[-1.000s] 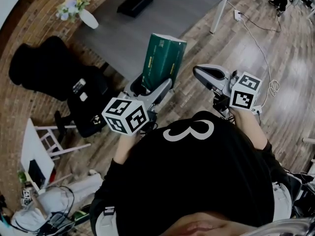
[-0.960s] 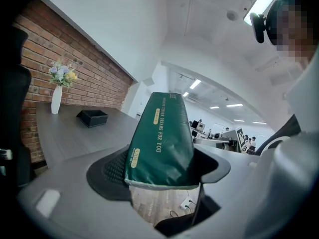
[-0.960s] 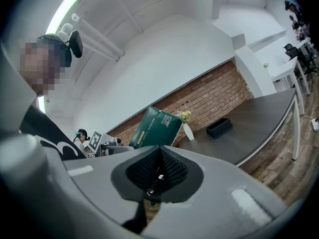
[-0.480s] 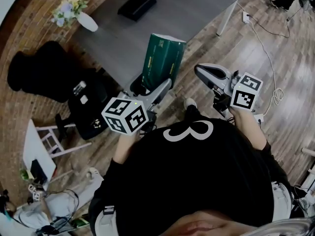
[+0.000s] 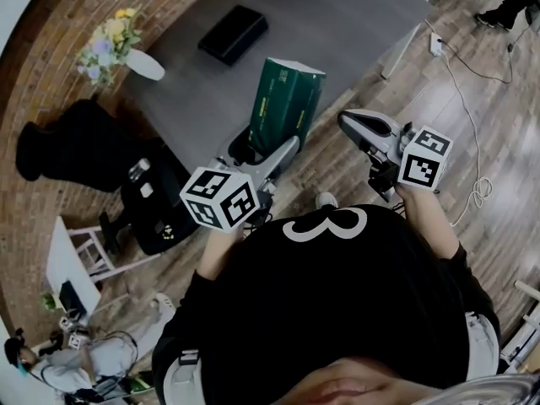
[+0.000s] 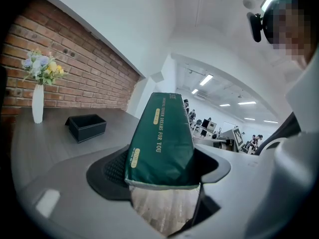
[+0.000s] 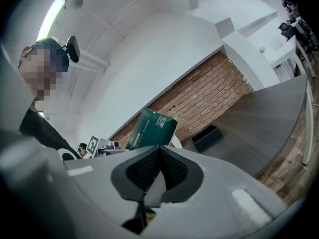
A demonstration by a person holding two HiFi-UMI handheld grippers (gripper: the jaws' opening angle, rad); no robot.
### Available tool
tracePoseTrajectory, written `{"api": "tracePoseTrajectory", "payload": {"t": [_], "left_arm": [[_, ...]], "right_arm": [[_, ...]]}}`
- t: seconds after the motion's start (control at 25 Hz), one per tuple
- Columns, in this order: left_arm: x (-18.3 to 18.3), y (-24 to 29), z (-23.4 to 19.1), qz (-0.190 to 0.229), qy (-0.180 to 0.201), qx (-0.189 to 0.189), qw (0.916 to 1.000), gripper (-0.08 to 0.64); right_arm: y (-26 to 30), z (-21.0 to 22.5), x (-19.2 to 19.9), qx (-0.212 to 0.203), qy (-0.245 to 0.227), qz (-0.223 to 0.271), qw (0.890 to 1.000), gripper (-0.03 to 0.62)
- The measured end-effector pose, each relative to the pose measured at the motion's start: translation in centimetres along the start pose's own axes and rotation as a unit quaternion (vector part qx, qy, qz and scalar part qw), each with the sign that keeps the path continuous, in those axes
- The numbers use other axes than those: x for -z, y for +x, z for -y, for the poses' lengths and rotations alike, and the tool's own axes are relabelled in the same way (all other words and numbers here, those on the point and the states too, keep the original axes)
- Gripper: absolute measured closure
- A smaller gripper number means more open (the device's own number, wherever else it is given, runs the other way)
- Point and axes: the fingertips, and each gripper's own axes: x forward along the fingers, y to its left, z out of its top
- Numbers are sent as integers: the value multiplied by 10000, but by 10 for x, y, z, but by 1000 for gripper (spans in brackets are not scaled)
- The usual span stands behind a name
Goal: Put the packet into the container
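Note:
A dark green packet stands upright in my left gripper, whose jaws are shut on its lower end. In the left gripper view the packet fills the middle, held between the black pads. The black open-topped container sits on the grey table beyond the packet, also seen as a small box at the left. My right gripper hangs to the right of the packet, shut and empty, its pads pressed together. From there the packet and container show beyond.
A white vase of flowers stands at the table's left end by the brick wall. Black bags and a white chair sit on the wooden floor at the left. A cable runs along the floor at the right.
Both grippers and the person have moved toward the table, so the table and container now lie closer. The packet stays in the left gripper; the right gripper stays shut.

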Motion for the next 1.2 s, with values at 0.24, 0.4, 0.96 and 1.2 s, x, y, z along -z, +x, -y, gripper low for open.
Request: {"api": "tracePoseTrajectory", "payload": {"t": [0.24,0.4,0.96,1.2], "left_arm": [[-30,39,-7,79,120,-254,9996,175],[-42,42,-12,125,276,-411,9987,175],[-81,72,-92,-26,691,-765,9947,175],[-97,89,-135,-148,846,-940,9919,175]], "right_arm": [[7,37,-44,-269,-237,-49,9993,591],[13,43,-58,-416,-376,-19,9984,591],[80,84,-82,-551,-231,-130,9981,591],[106,112,-87,-482,-20,-226,9986,591]]}}
